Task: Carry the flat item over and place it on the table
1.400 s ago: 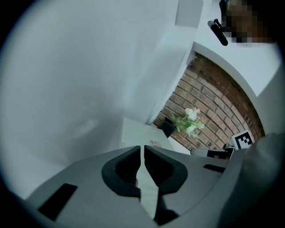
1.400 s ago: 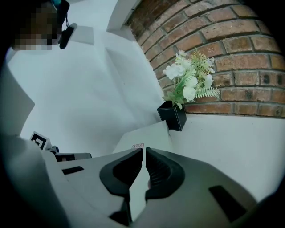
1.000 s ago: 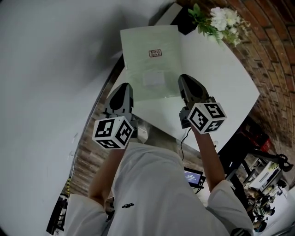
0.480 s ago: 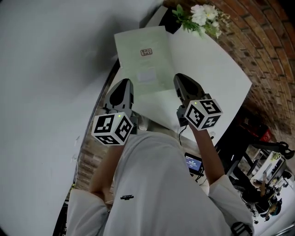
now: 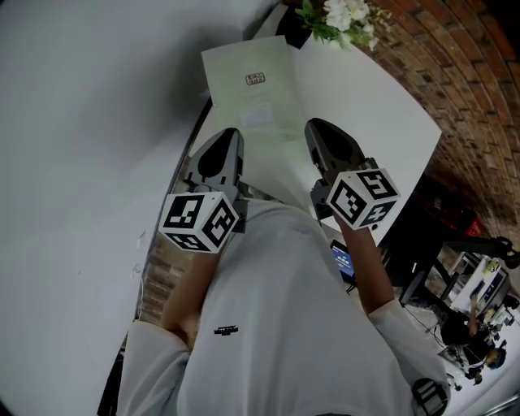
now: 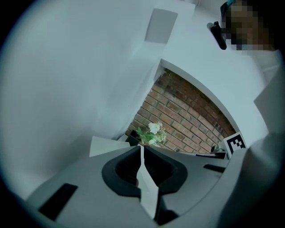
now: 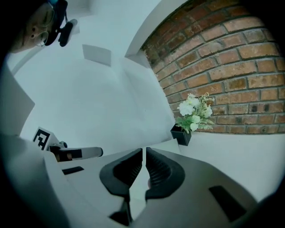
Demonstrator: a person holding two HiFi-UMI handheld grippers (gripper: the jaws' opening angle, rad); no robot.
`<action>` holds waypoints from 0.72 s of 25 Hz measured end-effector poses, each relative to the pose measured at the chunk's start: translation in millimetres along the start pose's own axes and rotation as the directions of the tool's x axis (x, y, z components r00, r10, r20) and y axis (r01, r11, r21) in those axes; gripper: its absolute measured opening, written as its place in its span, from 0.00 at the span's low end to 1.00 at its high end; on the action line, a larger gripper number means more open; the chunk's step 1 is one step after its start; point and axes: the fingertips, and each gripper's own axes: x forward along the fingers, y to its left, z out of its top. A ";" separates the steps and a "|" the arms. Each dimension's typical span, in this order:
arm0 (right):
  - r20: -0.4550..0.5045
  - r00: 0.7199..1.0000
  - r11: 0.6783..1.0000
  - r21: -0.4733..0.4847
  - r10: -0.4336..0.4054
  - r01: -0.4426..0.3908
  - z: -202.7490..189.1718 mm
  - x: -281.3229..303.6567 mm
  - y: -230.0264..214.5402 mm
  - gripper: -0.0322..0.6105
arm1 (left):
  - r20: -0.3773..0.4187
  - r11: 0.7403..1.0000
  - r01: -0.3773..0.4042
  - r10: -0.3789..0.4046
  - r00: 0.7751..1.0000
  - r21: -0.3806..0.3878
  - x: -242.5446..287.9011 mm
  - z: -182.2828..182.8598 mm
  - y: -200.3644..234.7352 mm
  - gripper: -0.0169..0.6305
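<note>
The flat item [image 5: 258, 93] is a pale green sheet with a small label. It is held by its near edge over the white table [image 5: 382, 114]. My left gripper [image 5: 232, 136] is shut on its near left corner and my right gripper [image 5: 312, 128] on its near right corner. In the left gripper view the sheet's [image 6: 144, 180] thin edge runs between the closed jaws of that gripper [image 6: 141, 153]. In the right gripper view the sheet [image 7: 165, 145] stretches ahead of the closed right gripper [image 7: 144, 153]. Whether its far edge touches the table I cannot tell.
A black pot of white flowers [image 5: 337, 16] stands at the table's far corner by a brick wall [image 5: 455, 89]. A white wall runs along the left. Cluttered equipment [image 5: 471, 292] lies on the floor to the right, below the table's edge.
Both grippers have risen together with the sheet still held in them, and they now sit higher and closer to the head camera. The sheet's near edge has come up with them.
</note>
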 end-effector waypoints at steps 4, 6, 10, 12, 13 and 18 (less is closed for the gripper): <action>0.032 0.999 1.000 -0.025 -0.005 0.006 2.8 -17.3 21.0 0.13 | -0.012 0.999 0.040 -0.040 0.999 0.031 -8.9 2.7 -21.4 0.09; 0.049 0.998 0.998 -0.060 -0.028 0.031 0.5 -26.9 28.8 0.13 | -0.021 0.997 0.057 -0.056 0.998 0.060 -13.5 0.9 -32.7 0.09; 0.071 0.995 0.988 -0.131 -0.072 0.081 -11.2 -45.6 45.7 0.13 | -0.048 0.988 0.073 -0.067 0.997 0.133 -25.5 -8.9 -51.7 0.09; 0.076 0.993 0.981 -0.162 -0.093 0.104 -17.9 -54.5 53.2 0.13 | -0.066 0.982 0.084 -0.074 0.995 0.171 -30.2 -15.0 -60.0 0.09; 0.081 0.992 0.977 -0.179 -0.101 0.114 -20.7 -57.8 56.8 0.13 | -0.072 0.979 0.090 -0.078 0.994 0.183 -31.6 -17.6 -63.0 0.09; 0.133 0.986 0.942 -0.307 -0.098 0.135 -19.5 -64.9 80.1 0.13 | -0.061 0.972 0.099 -0.088 0.994 0.213 -37.3 -23.8 -70.2 0.09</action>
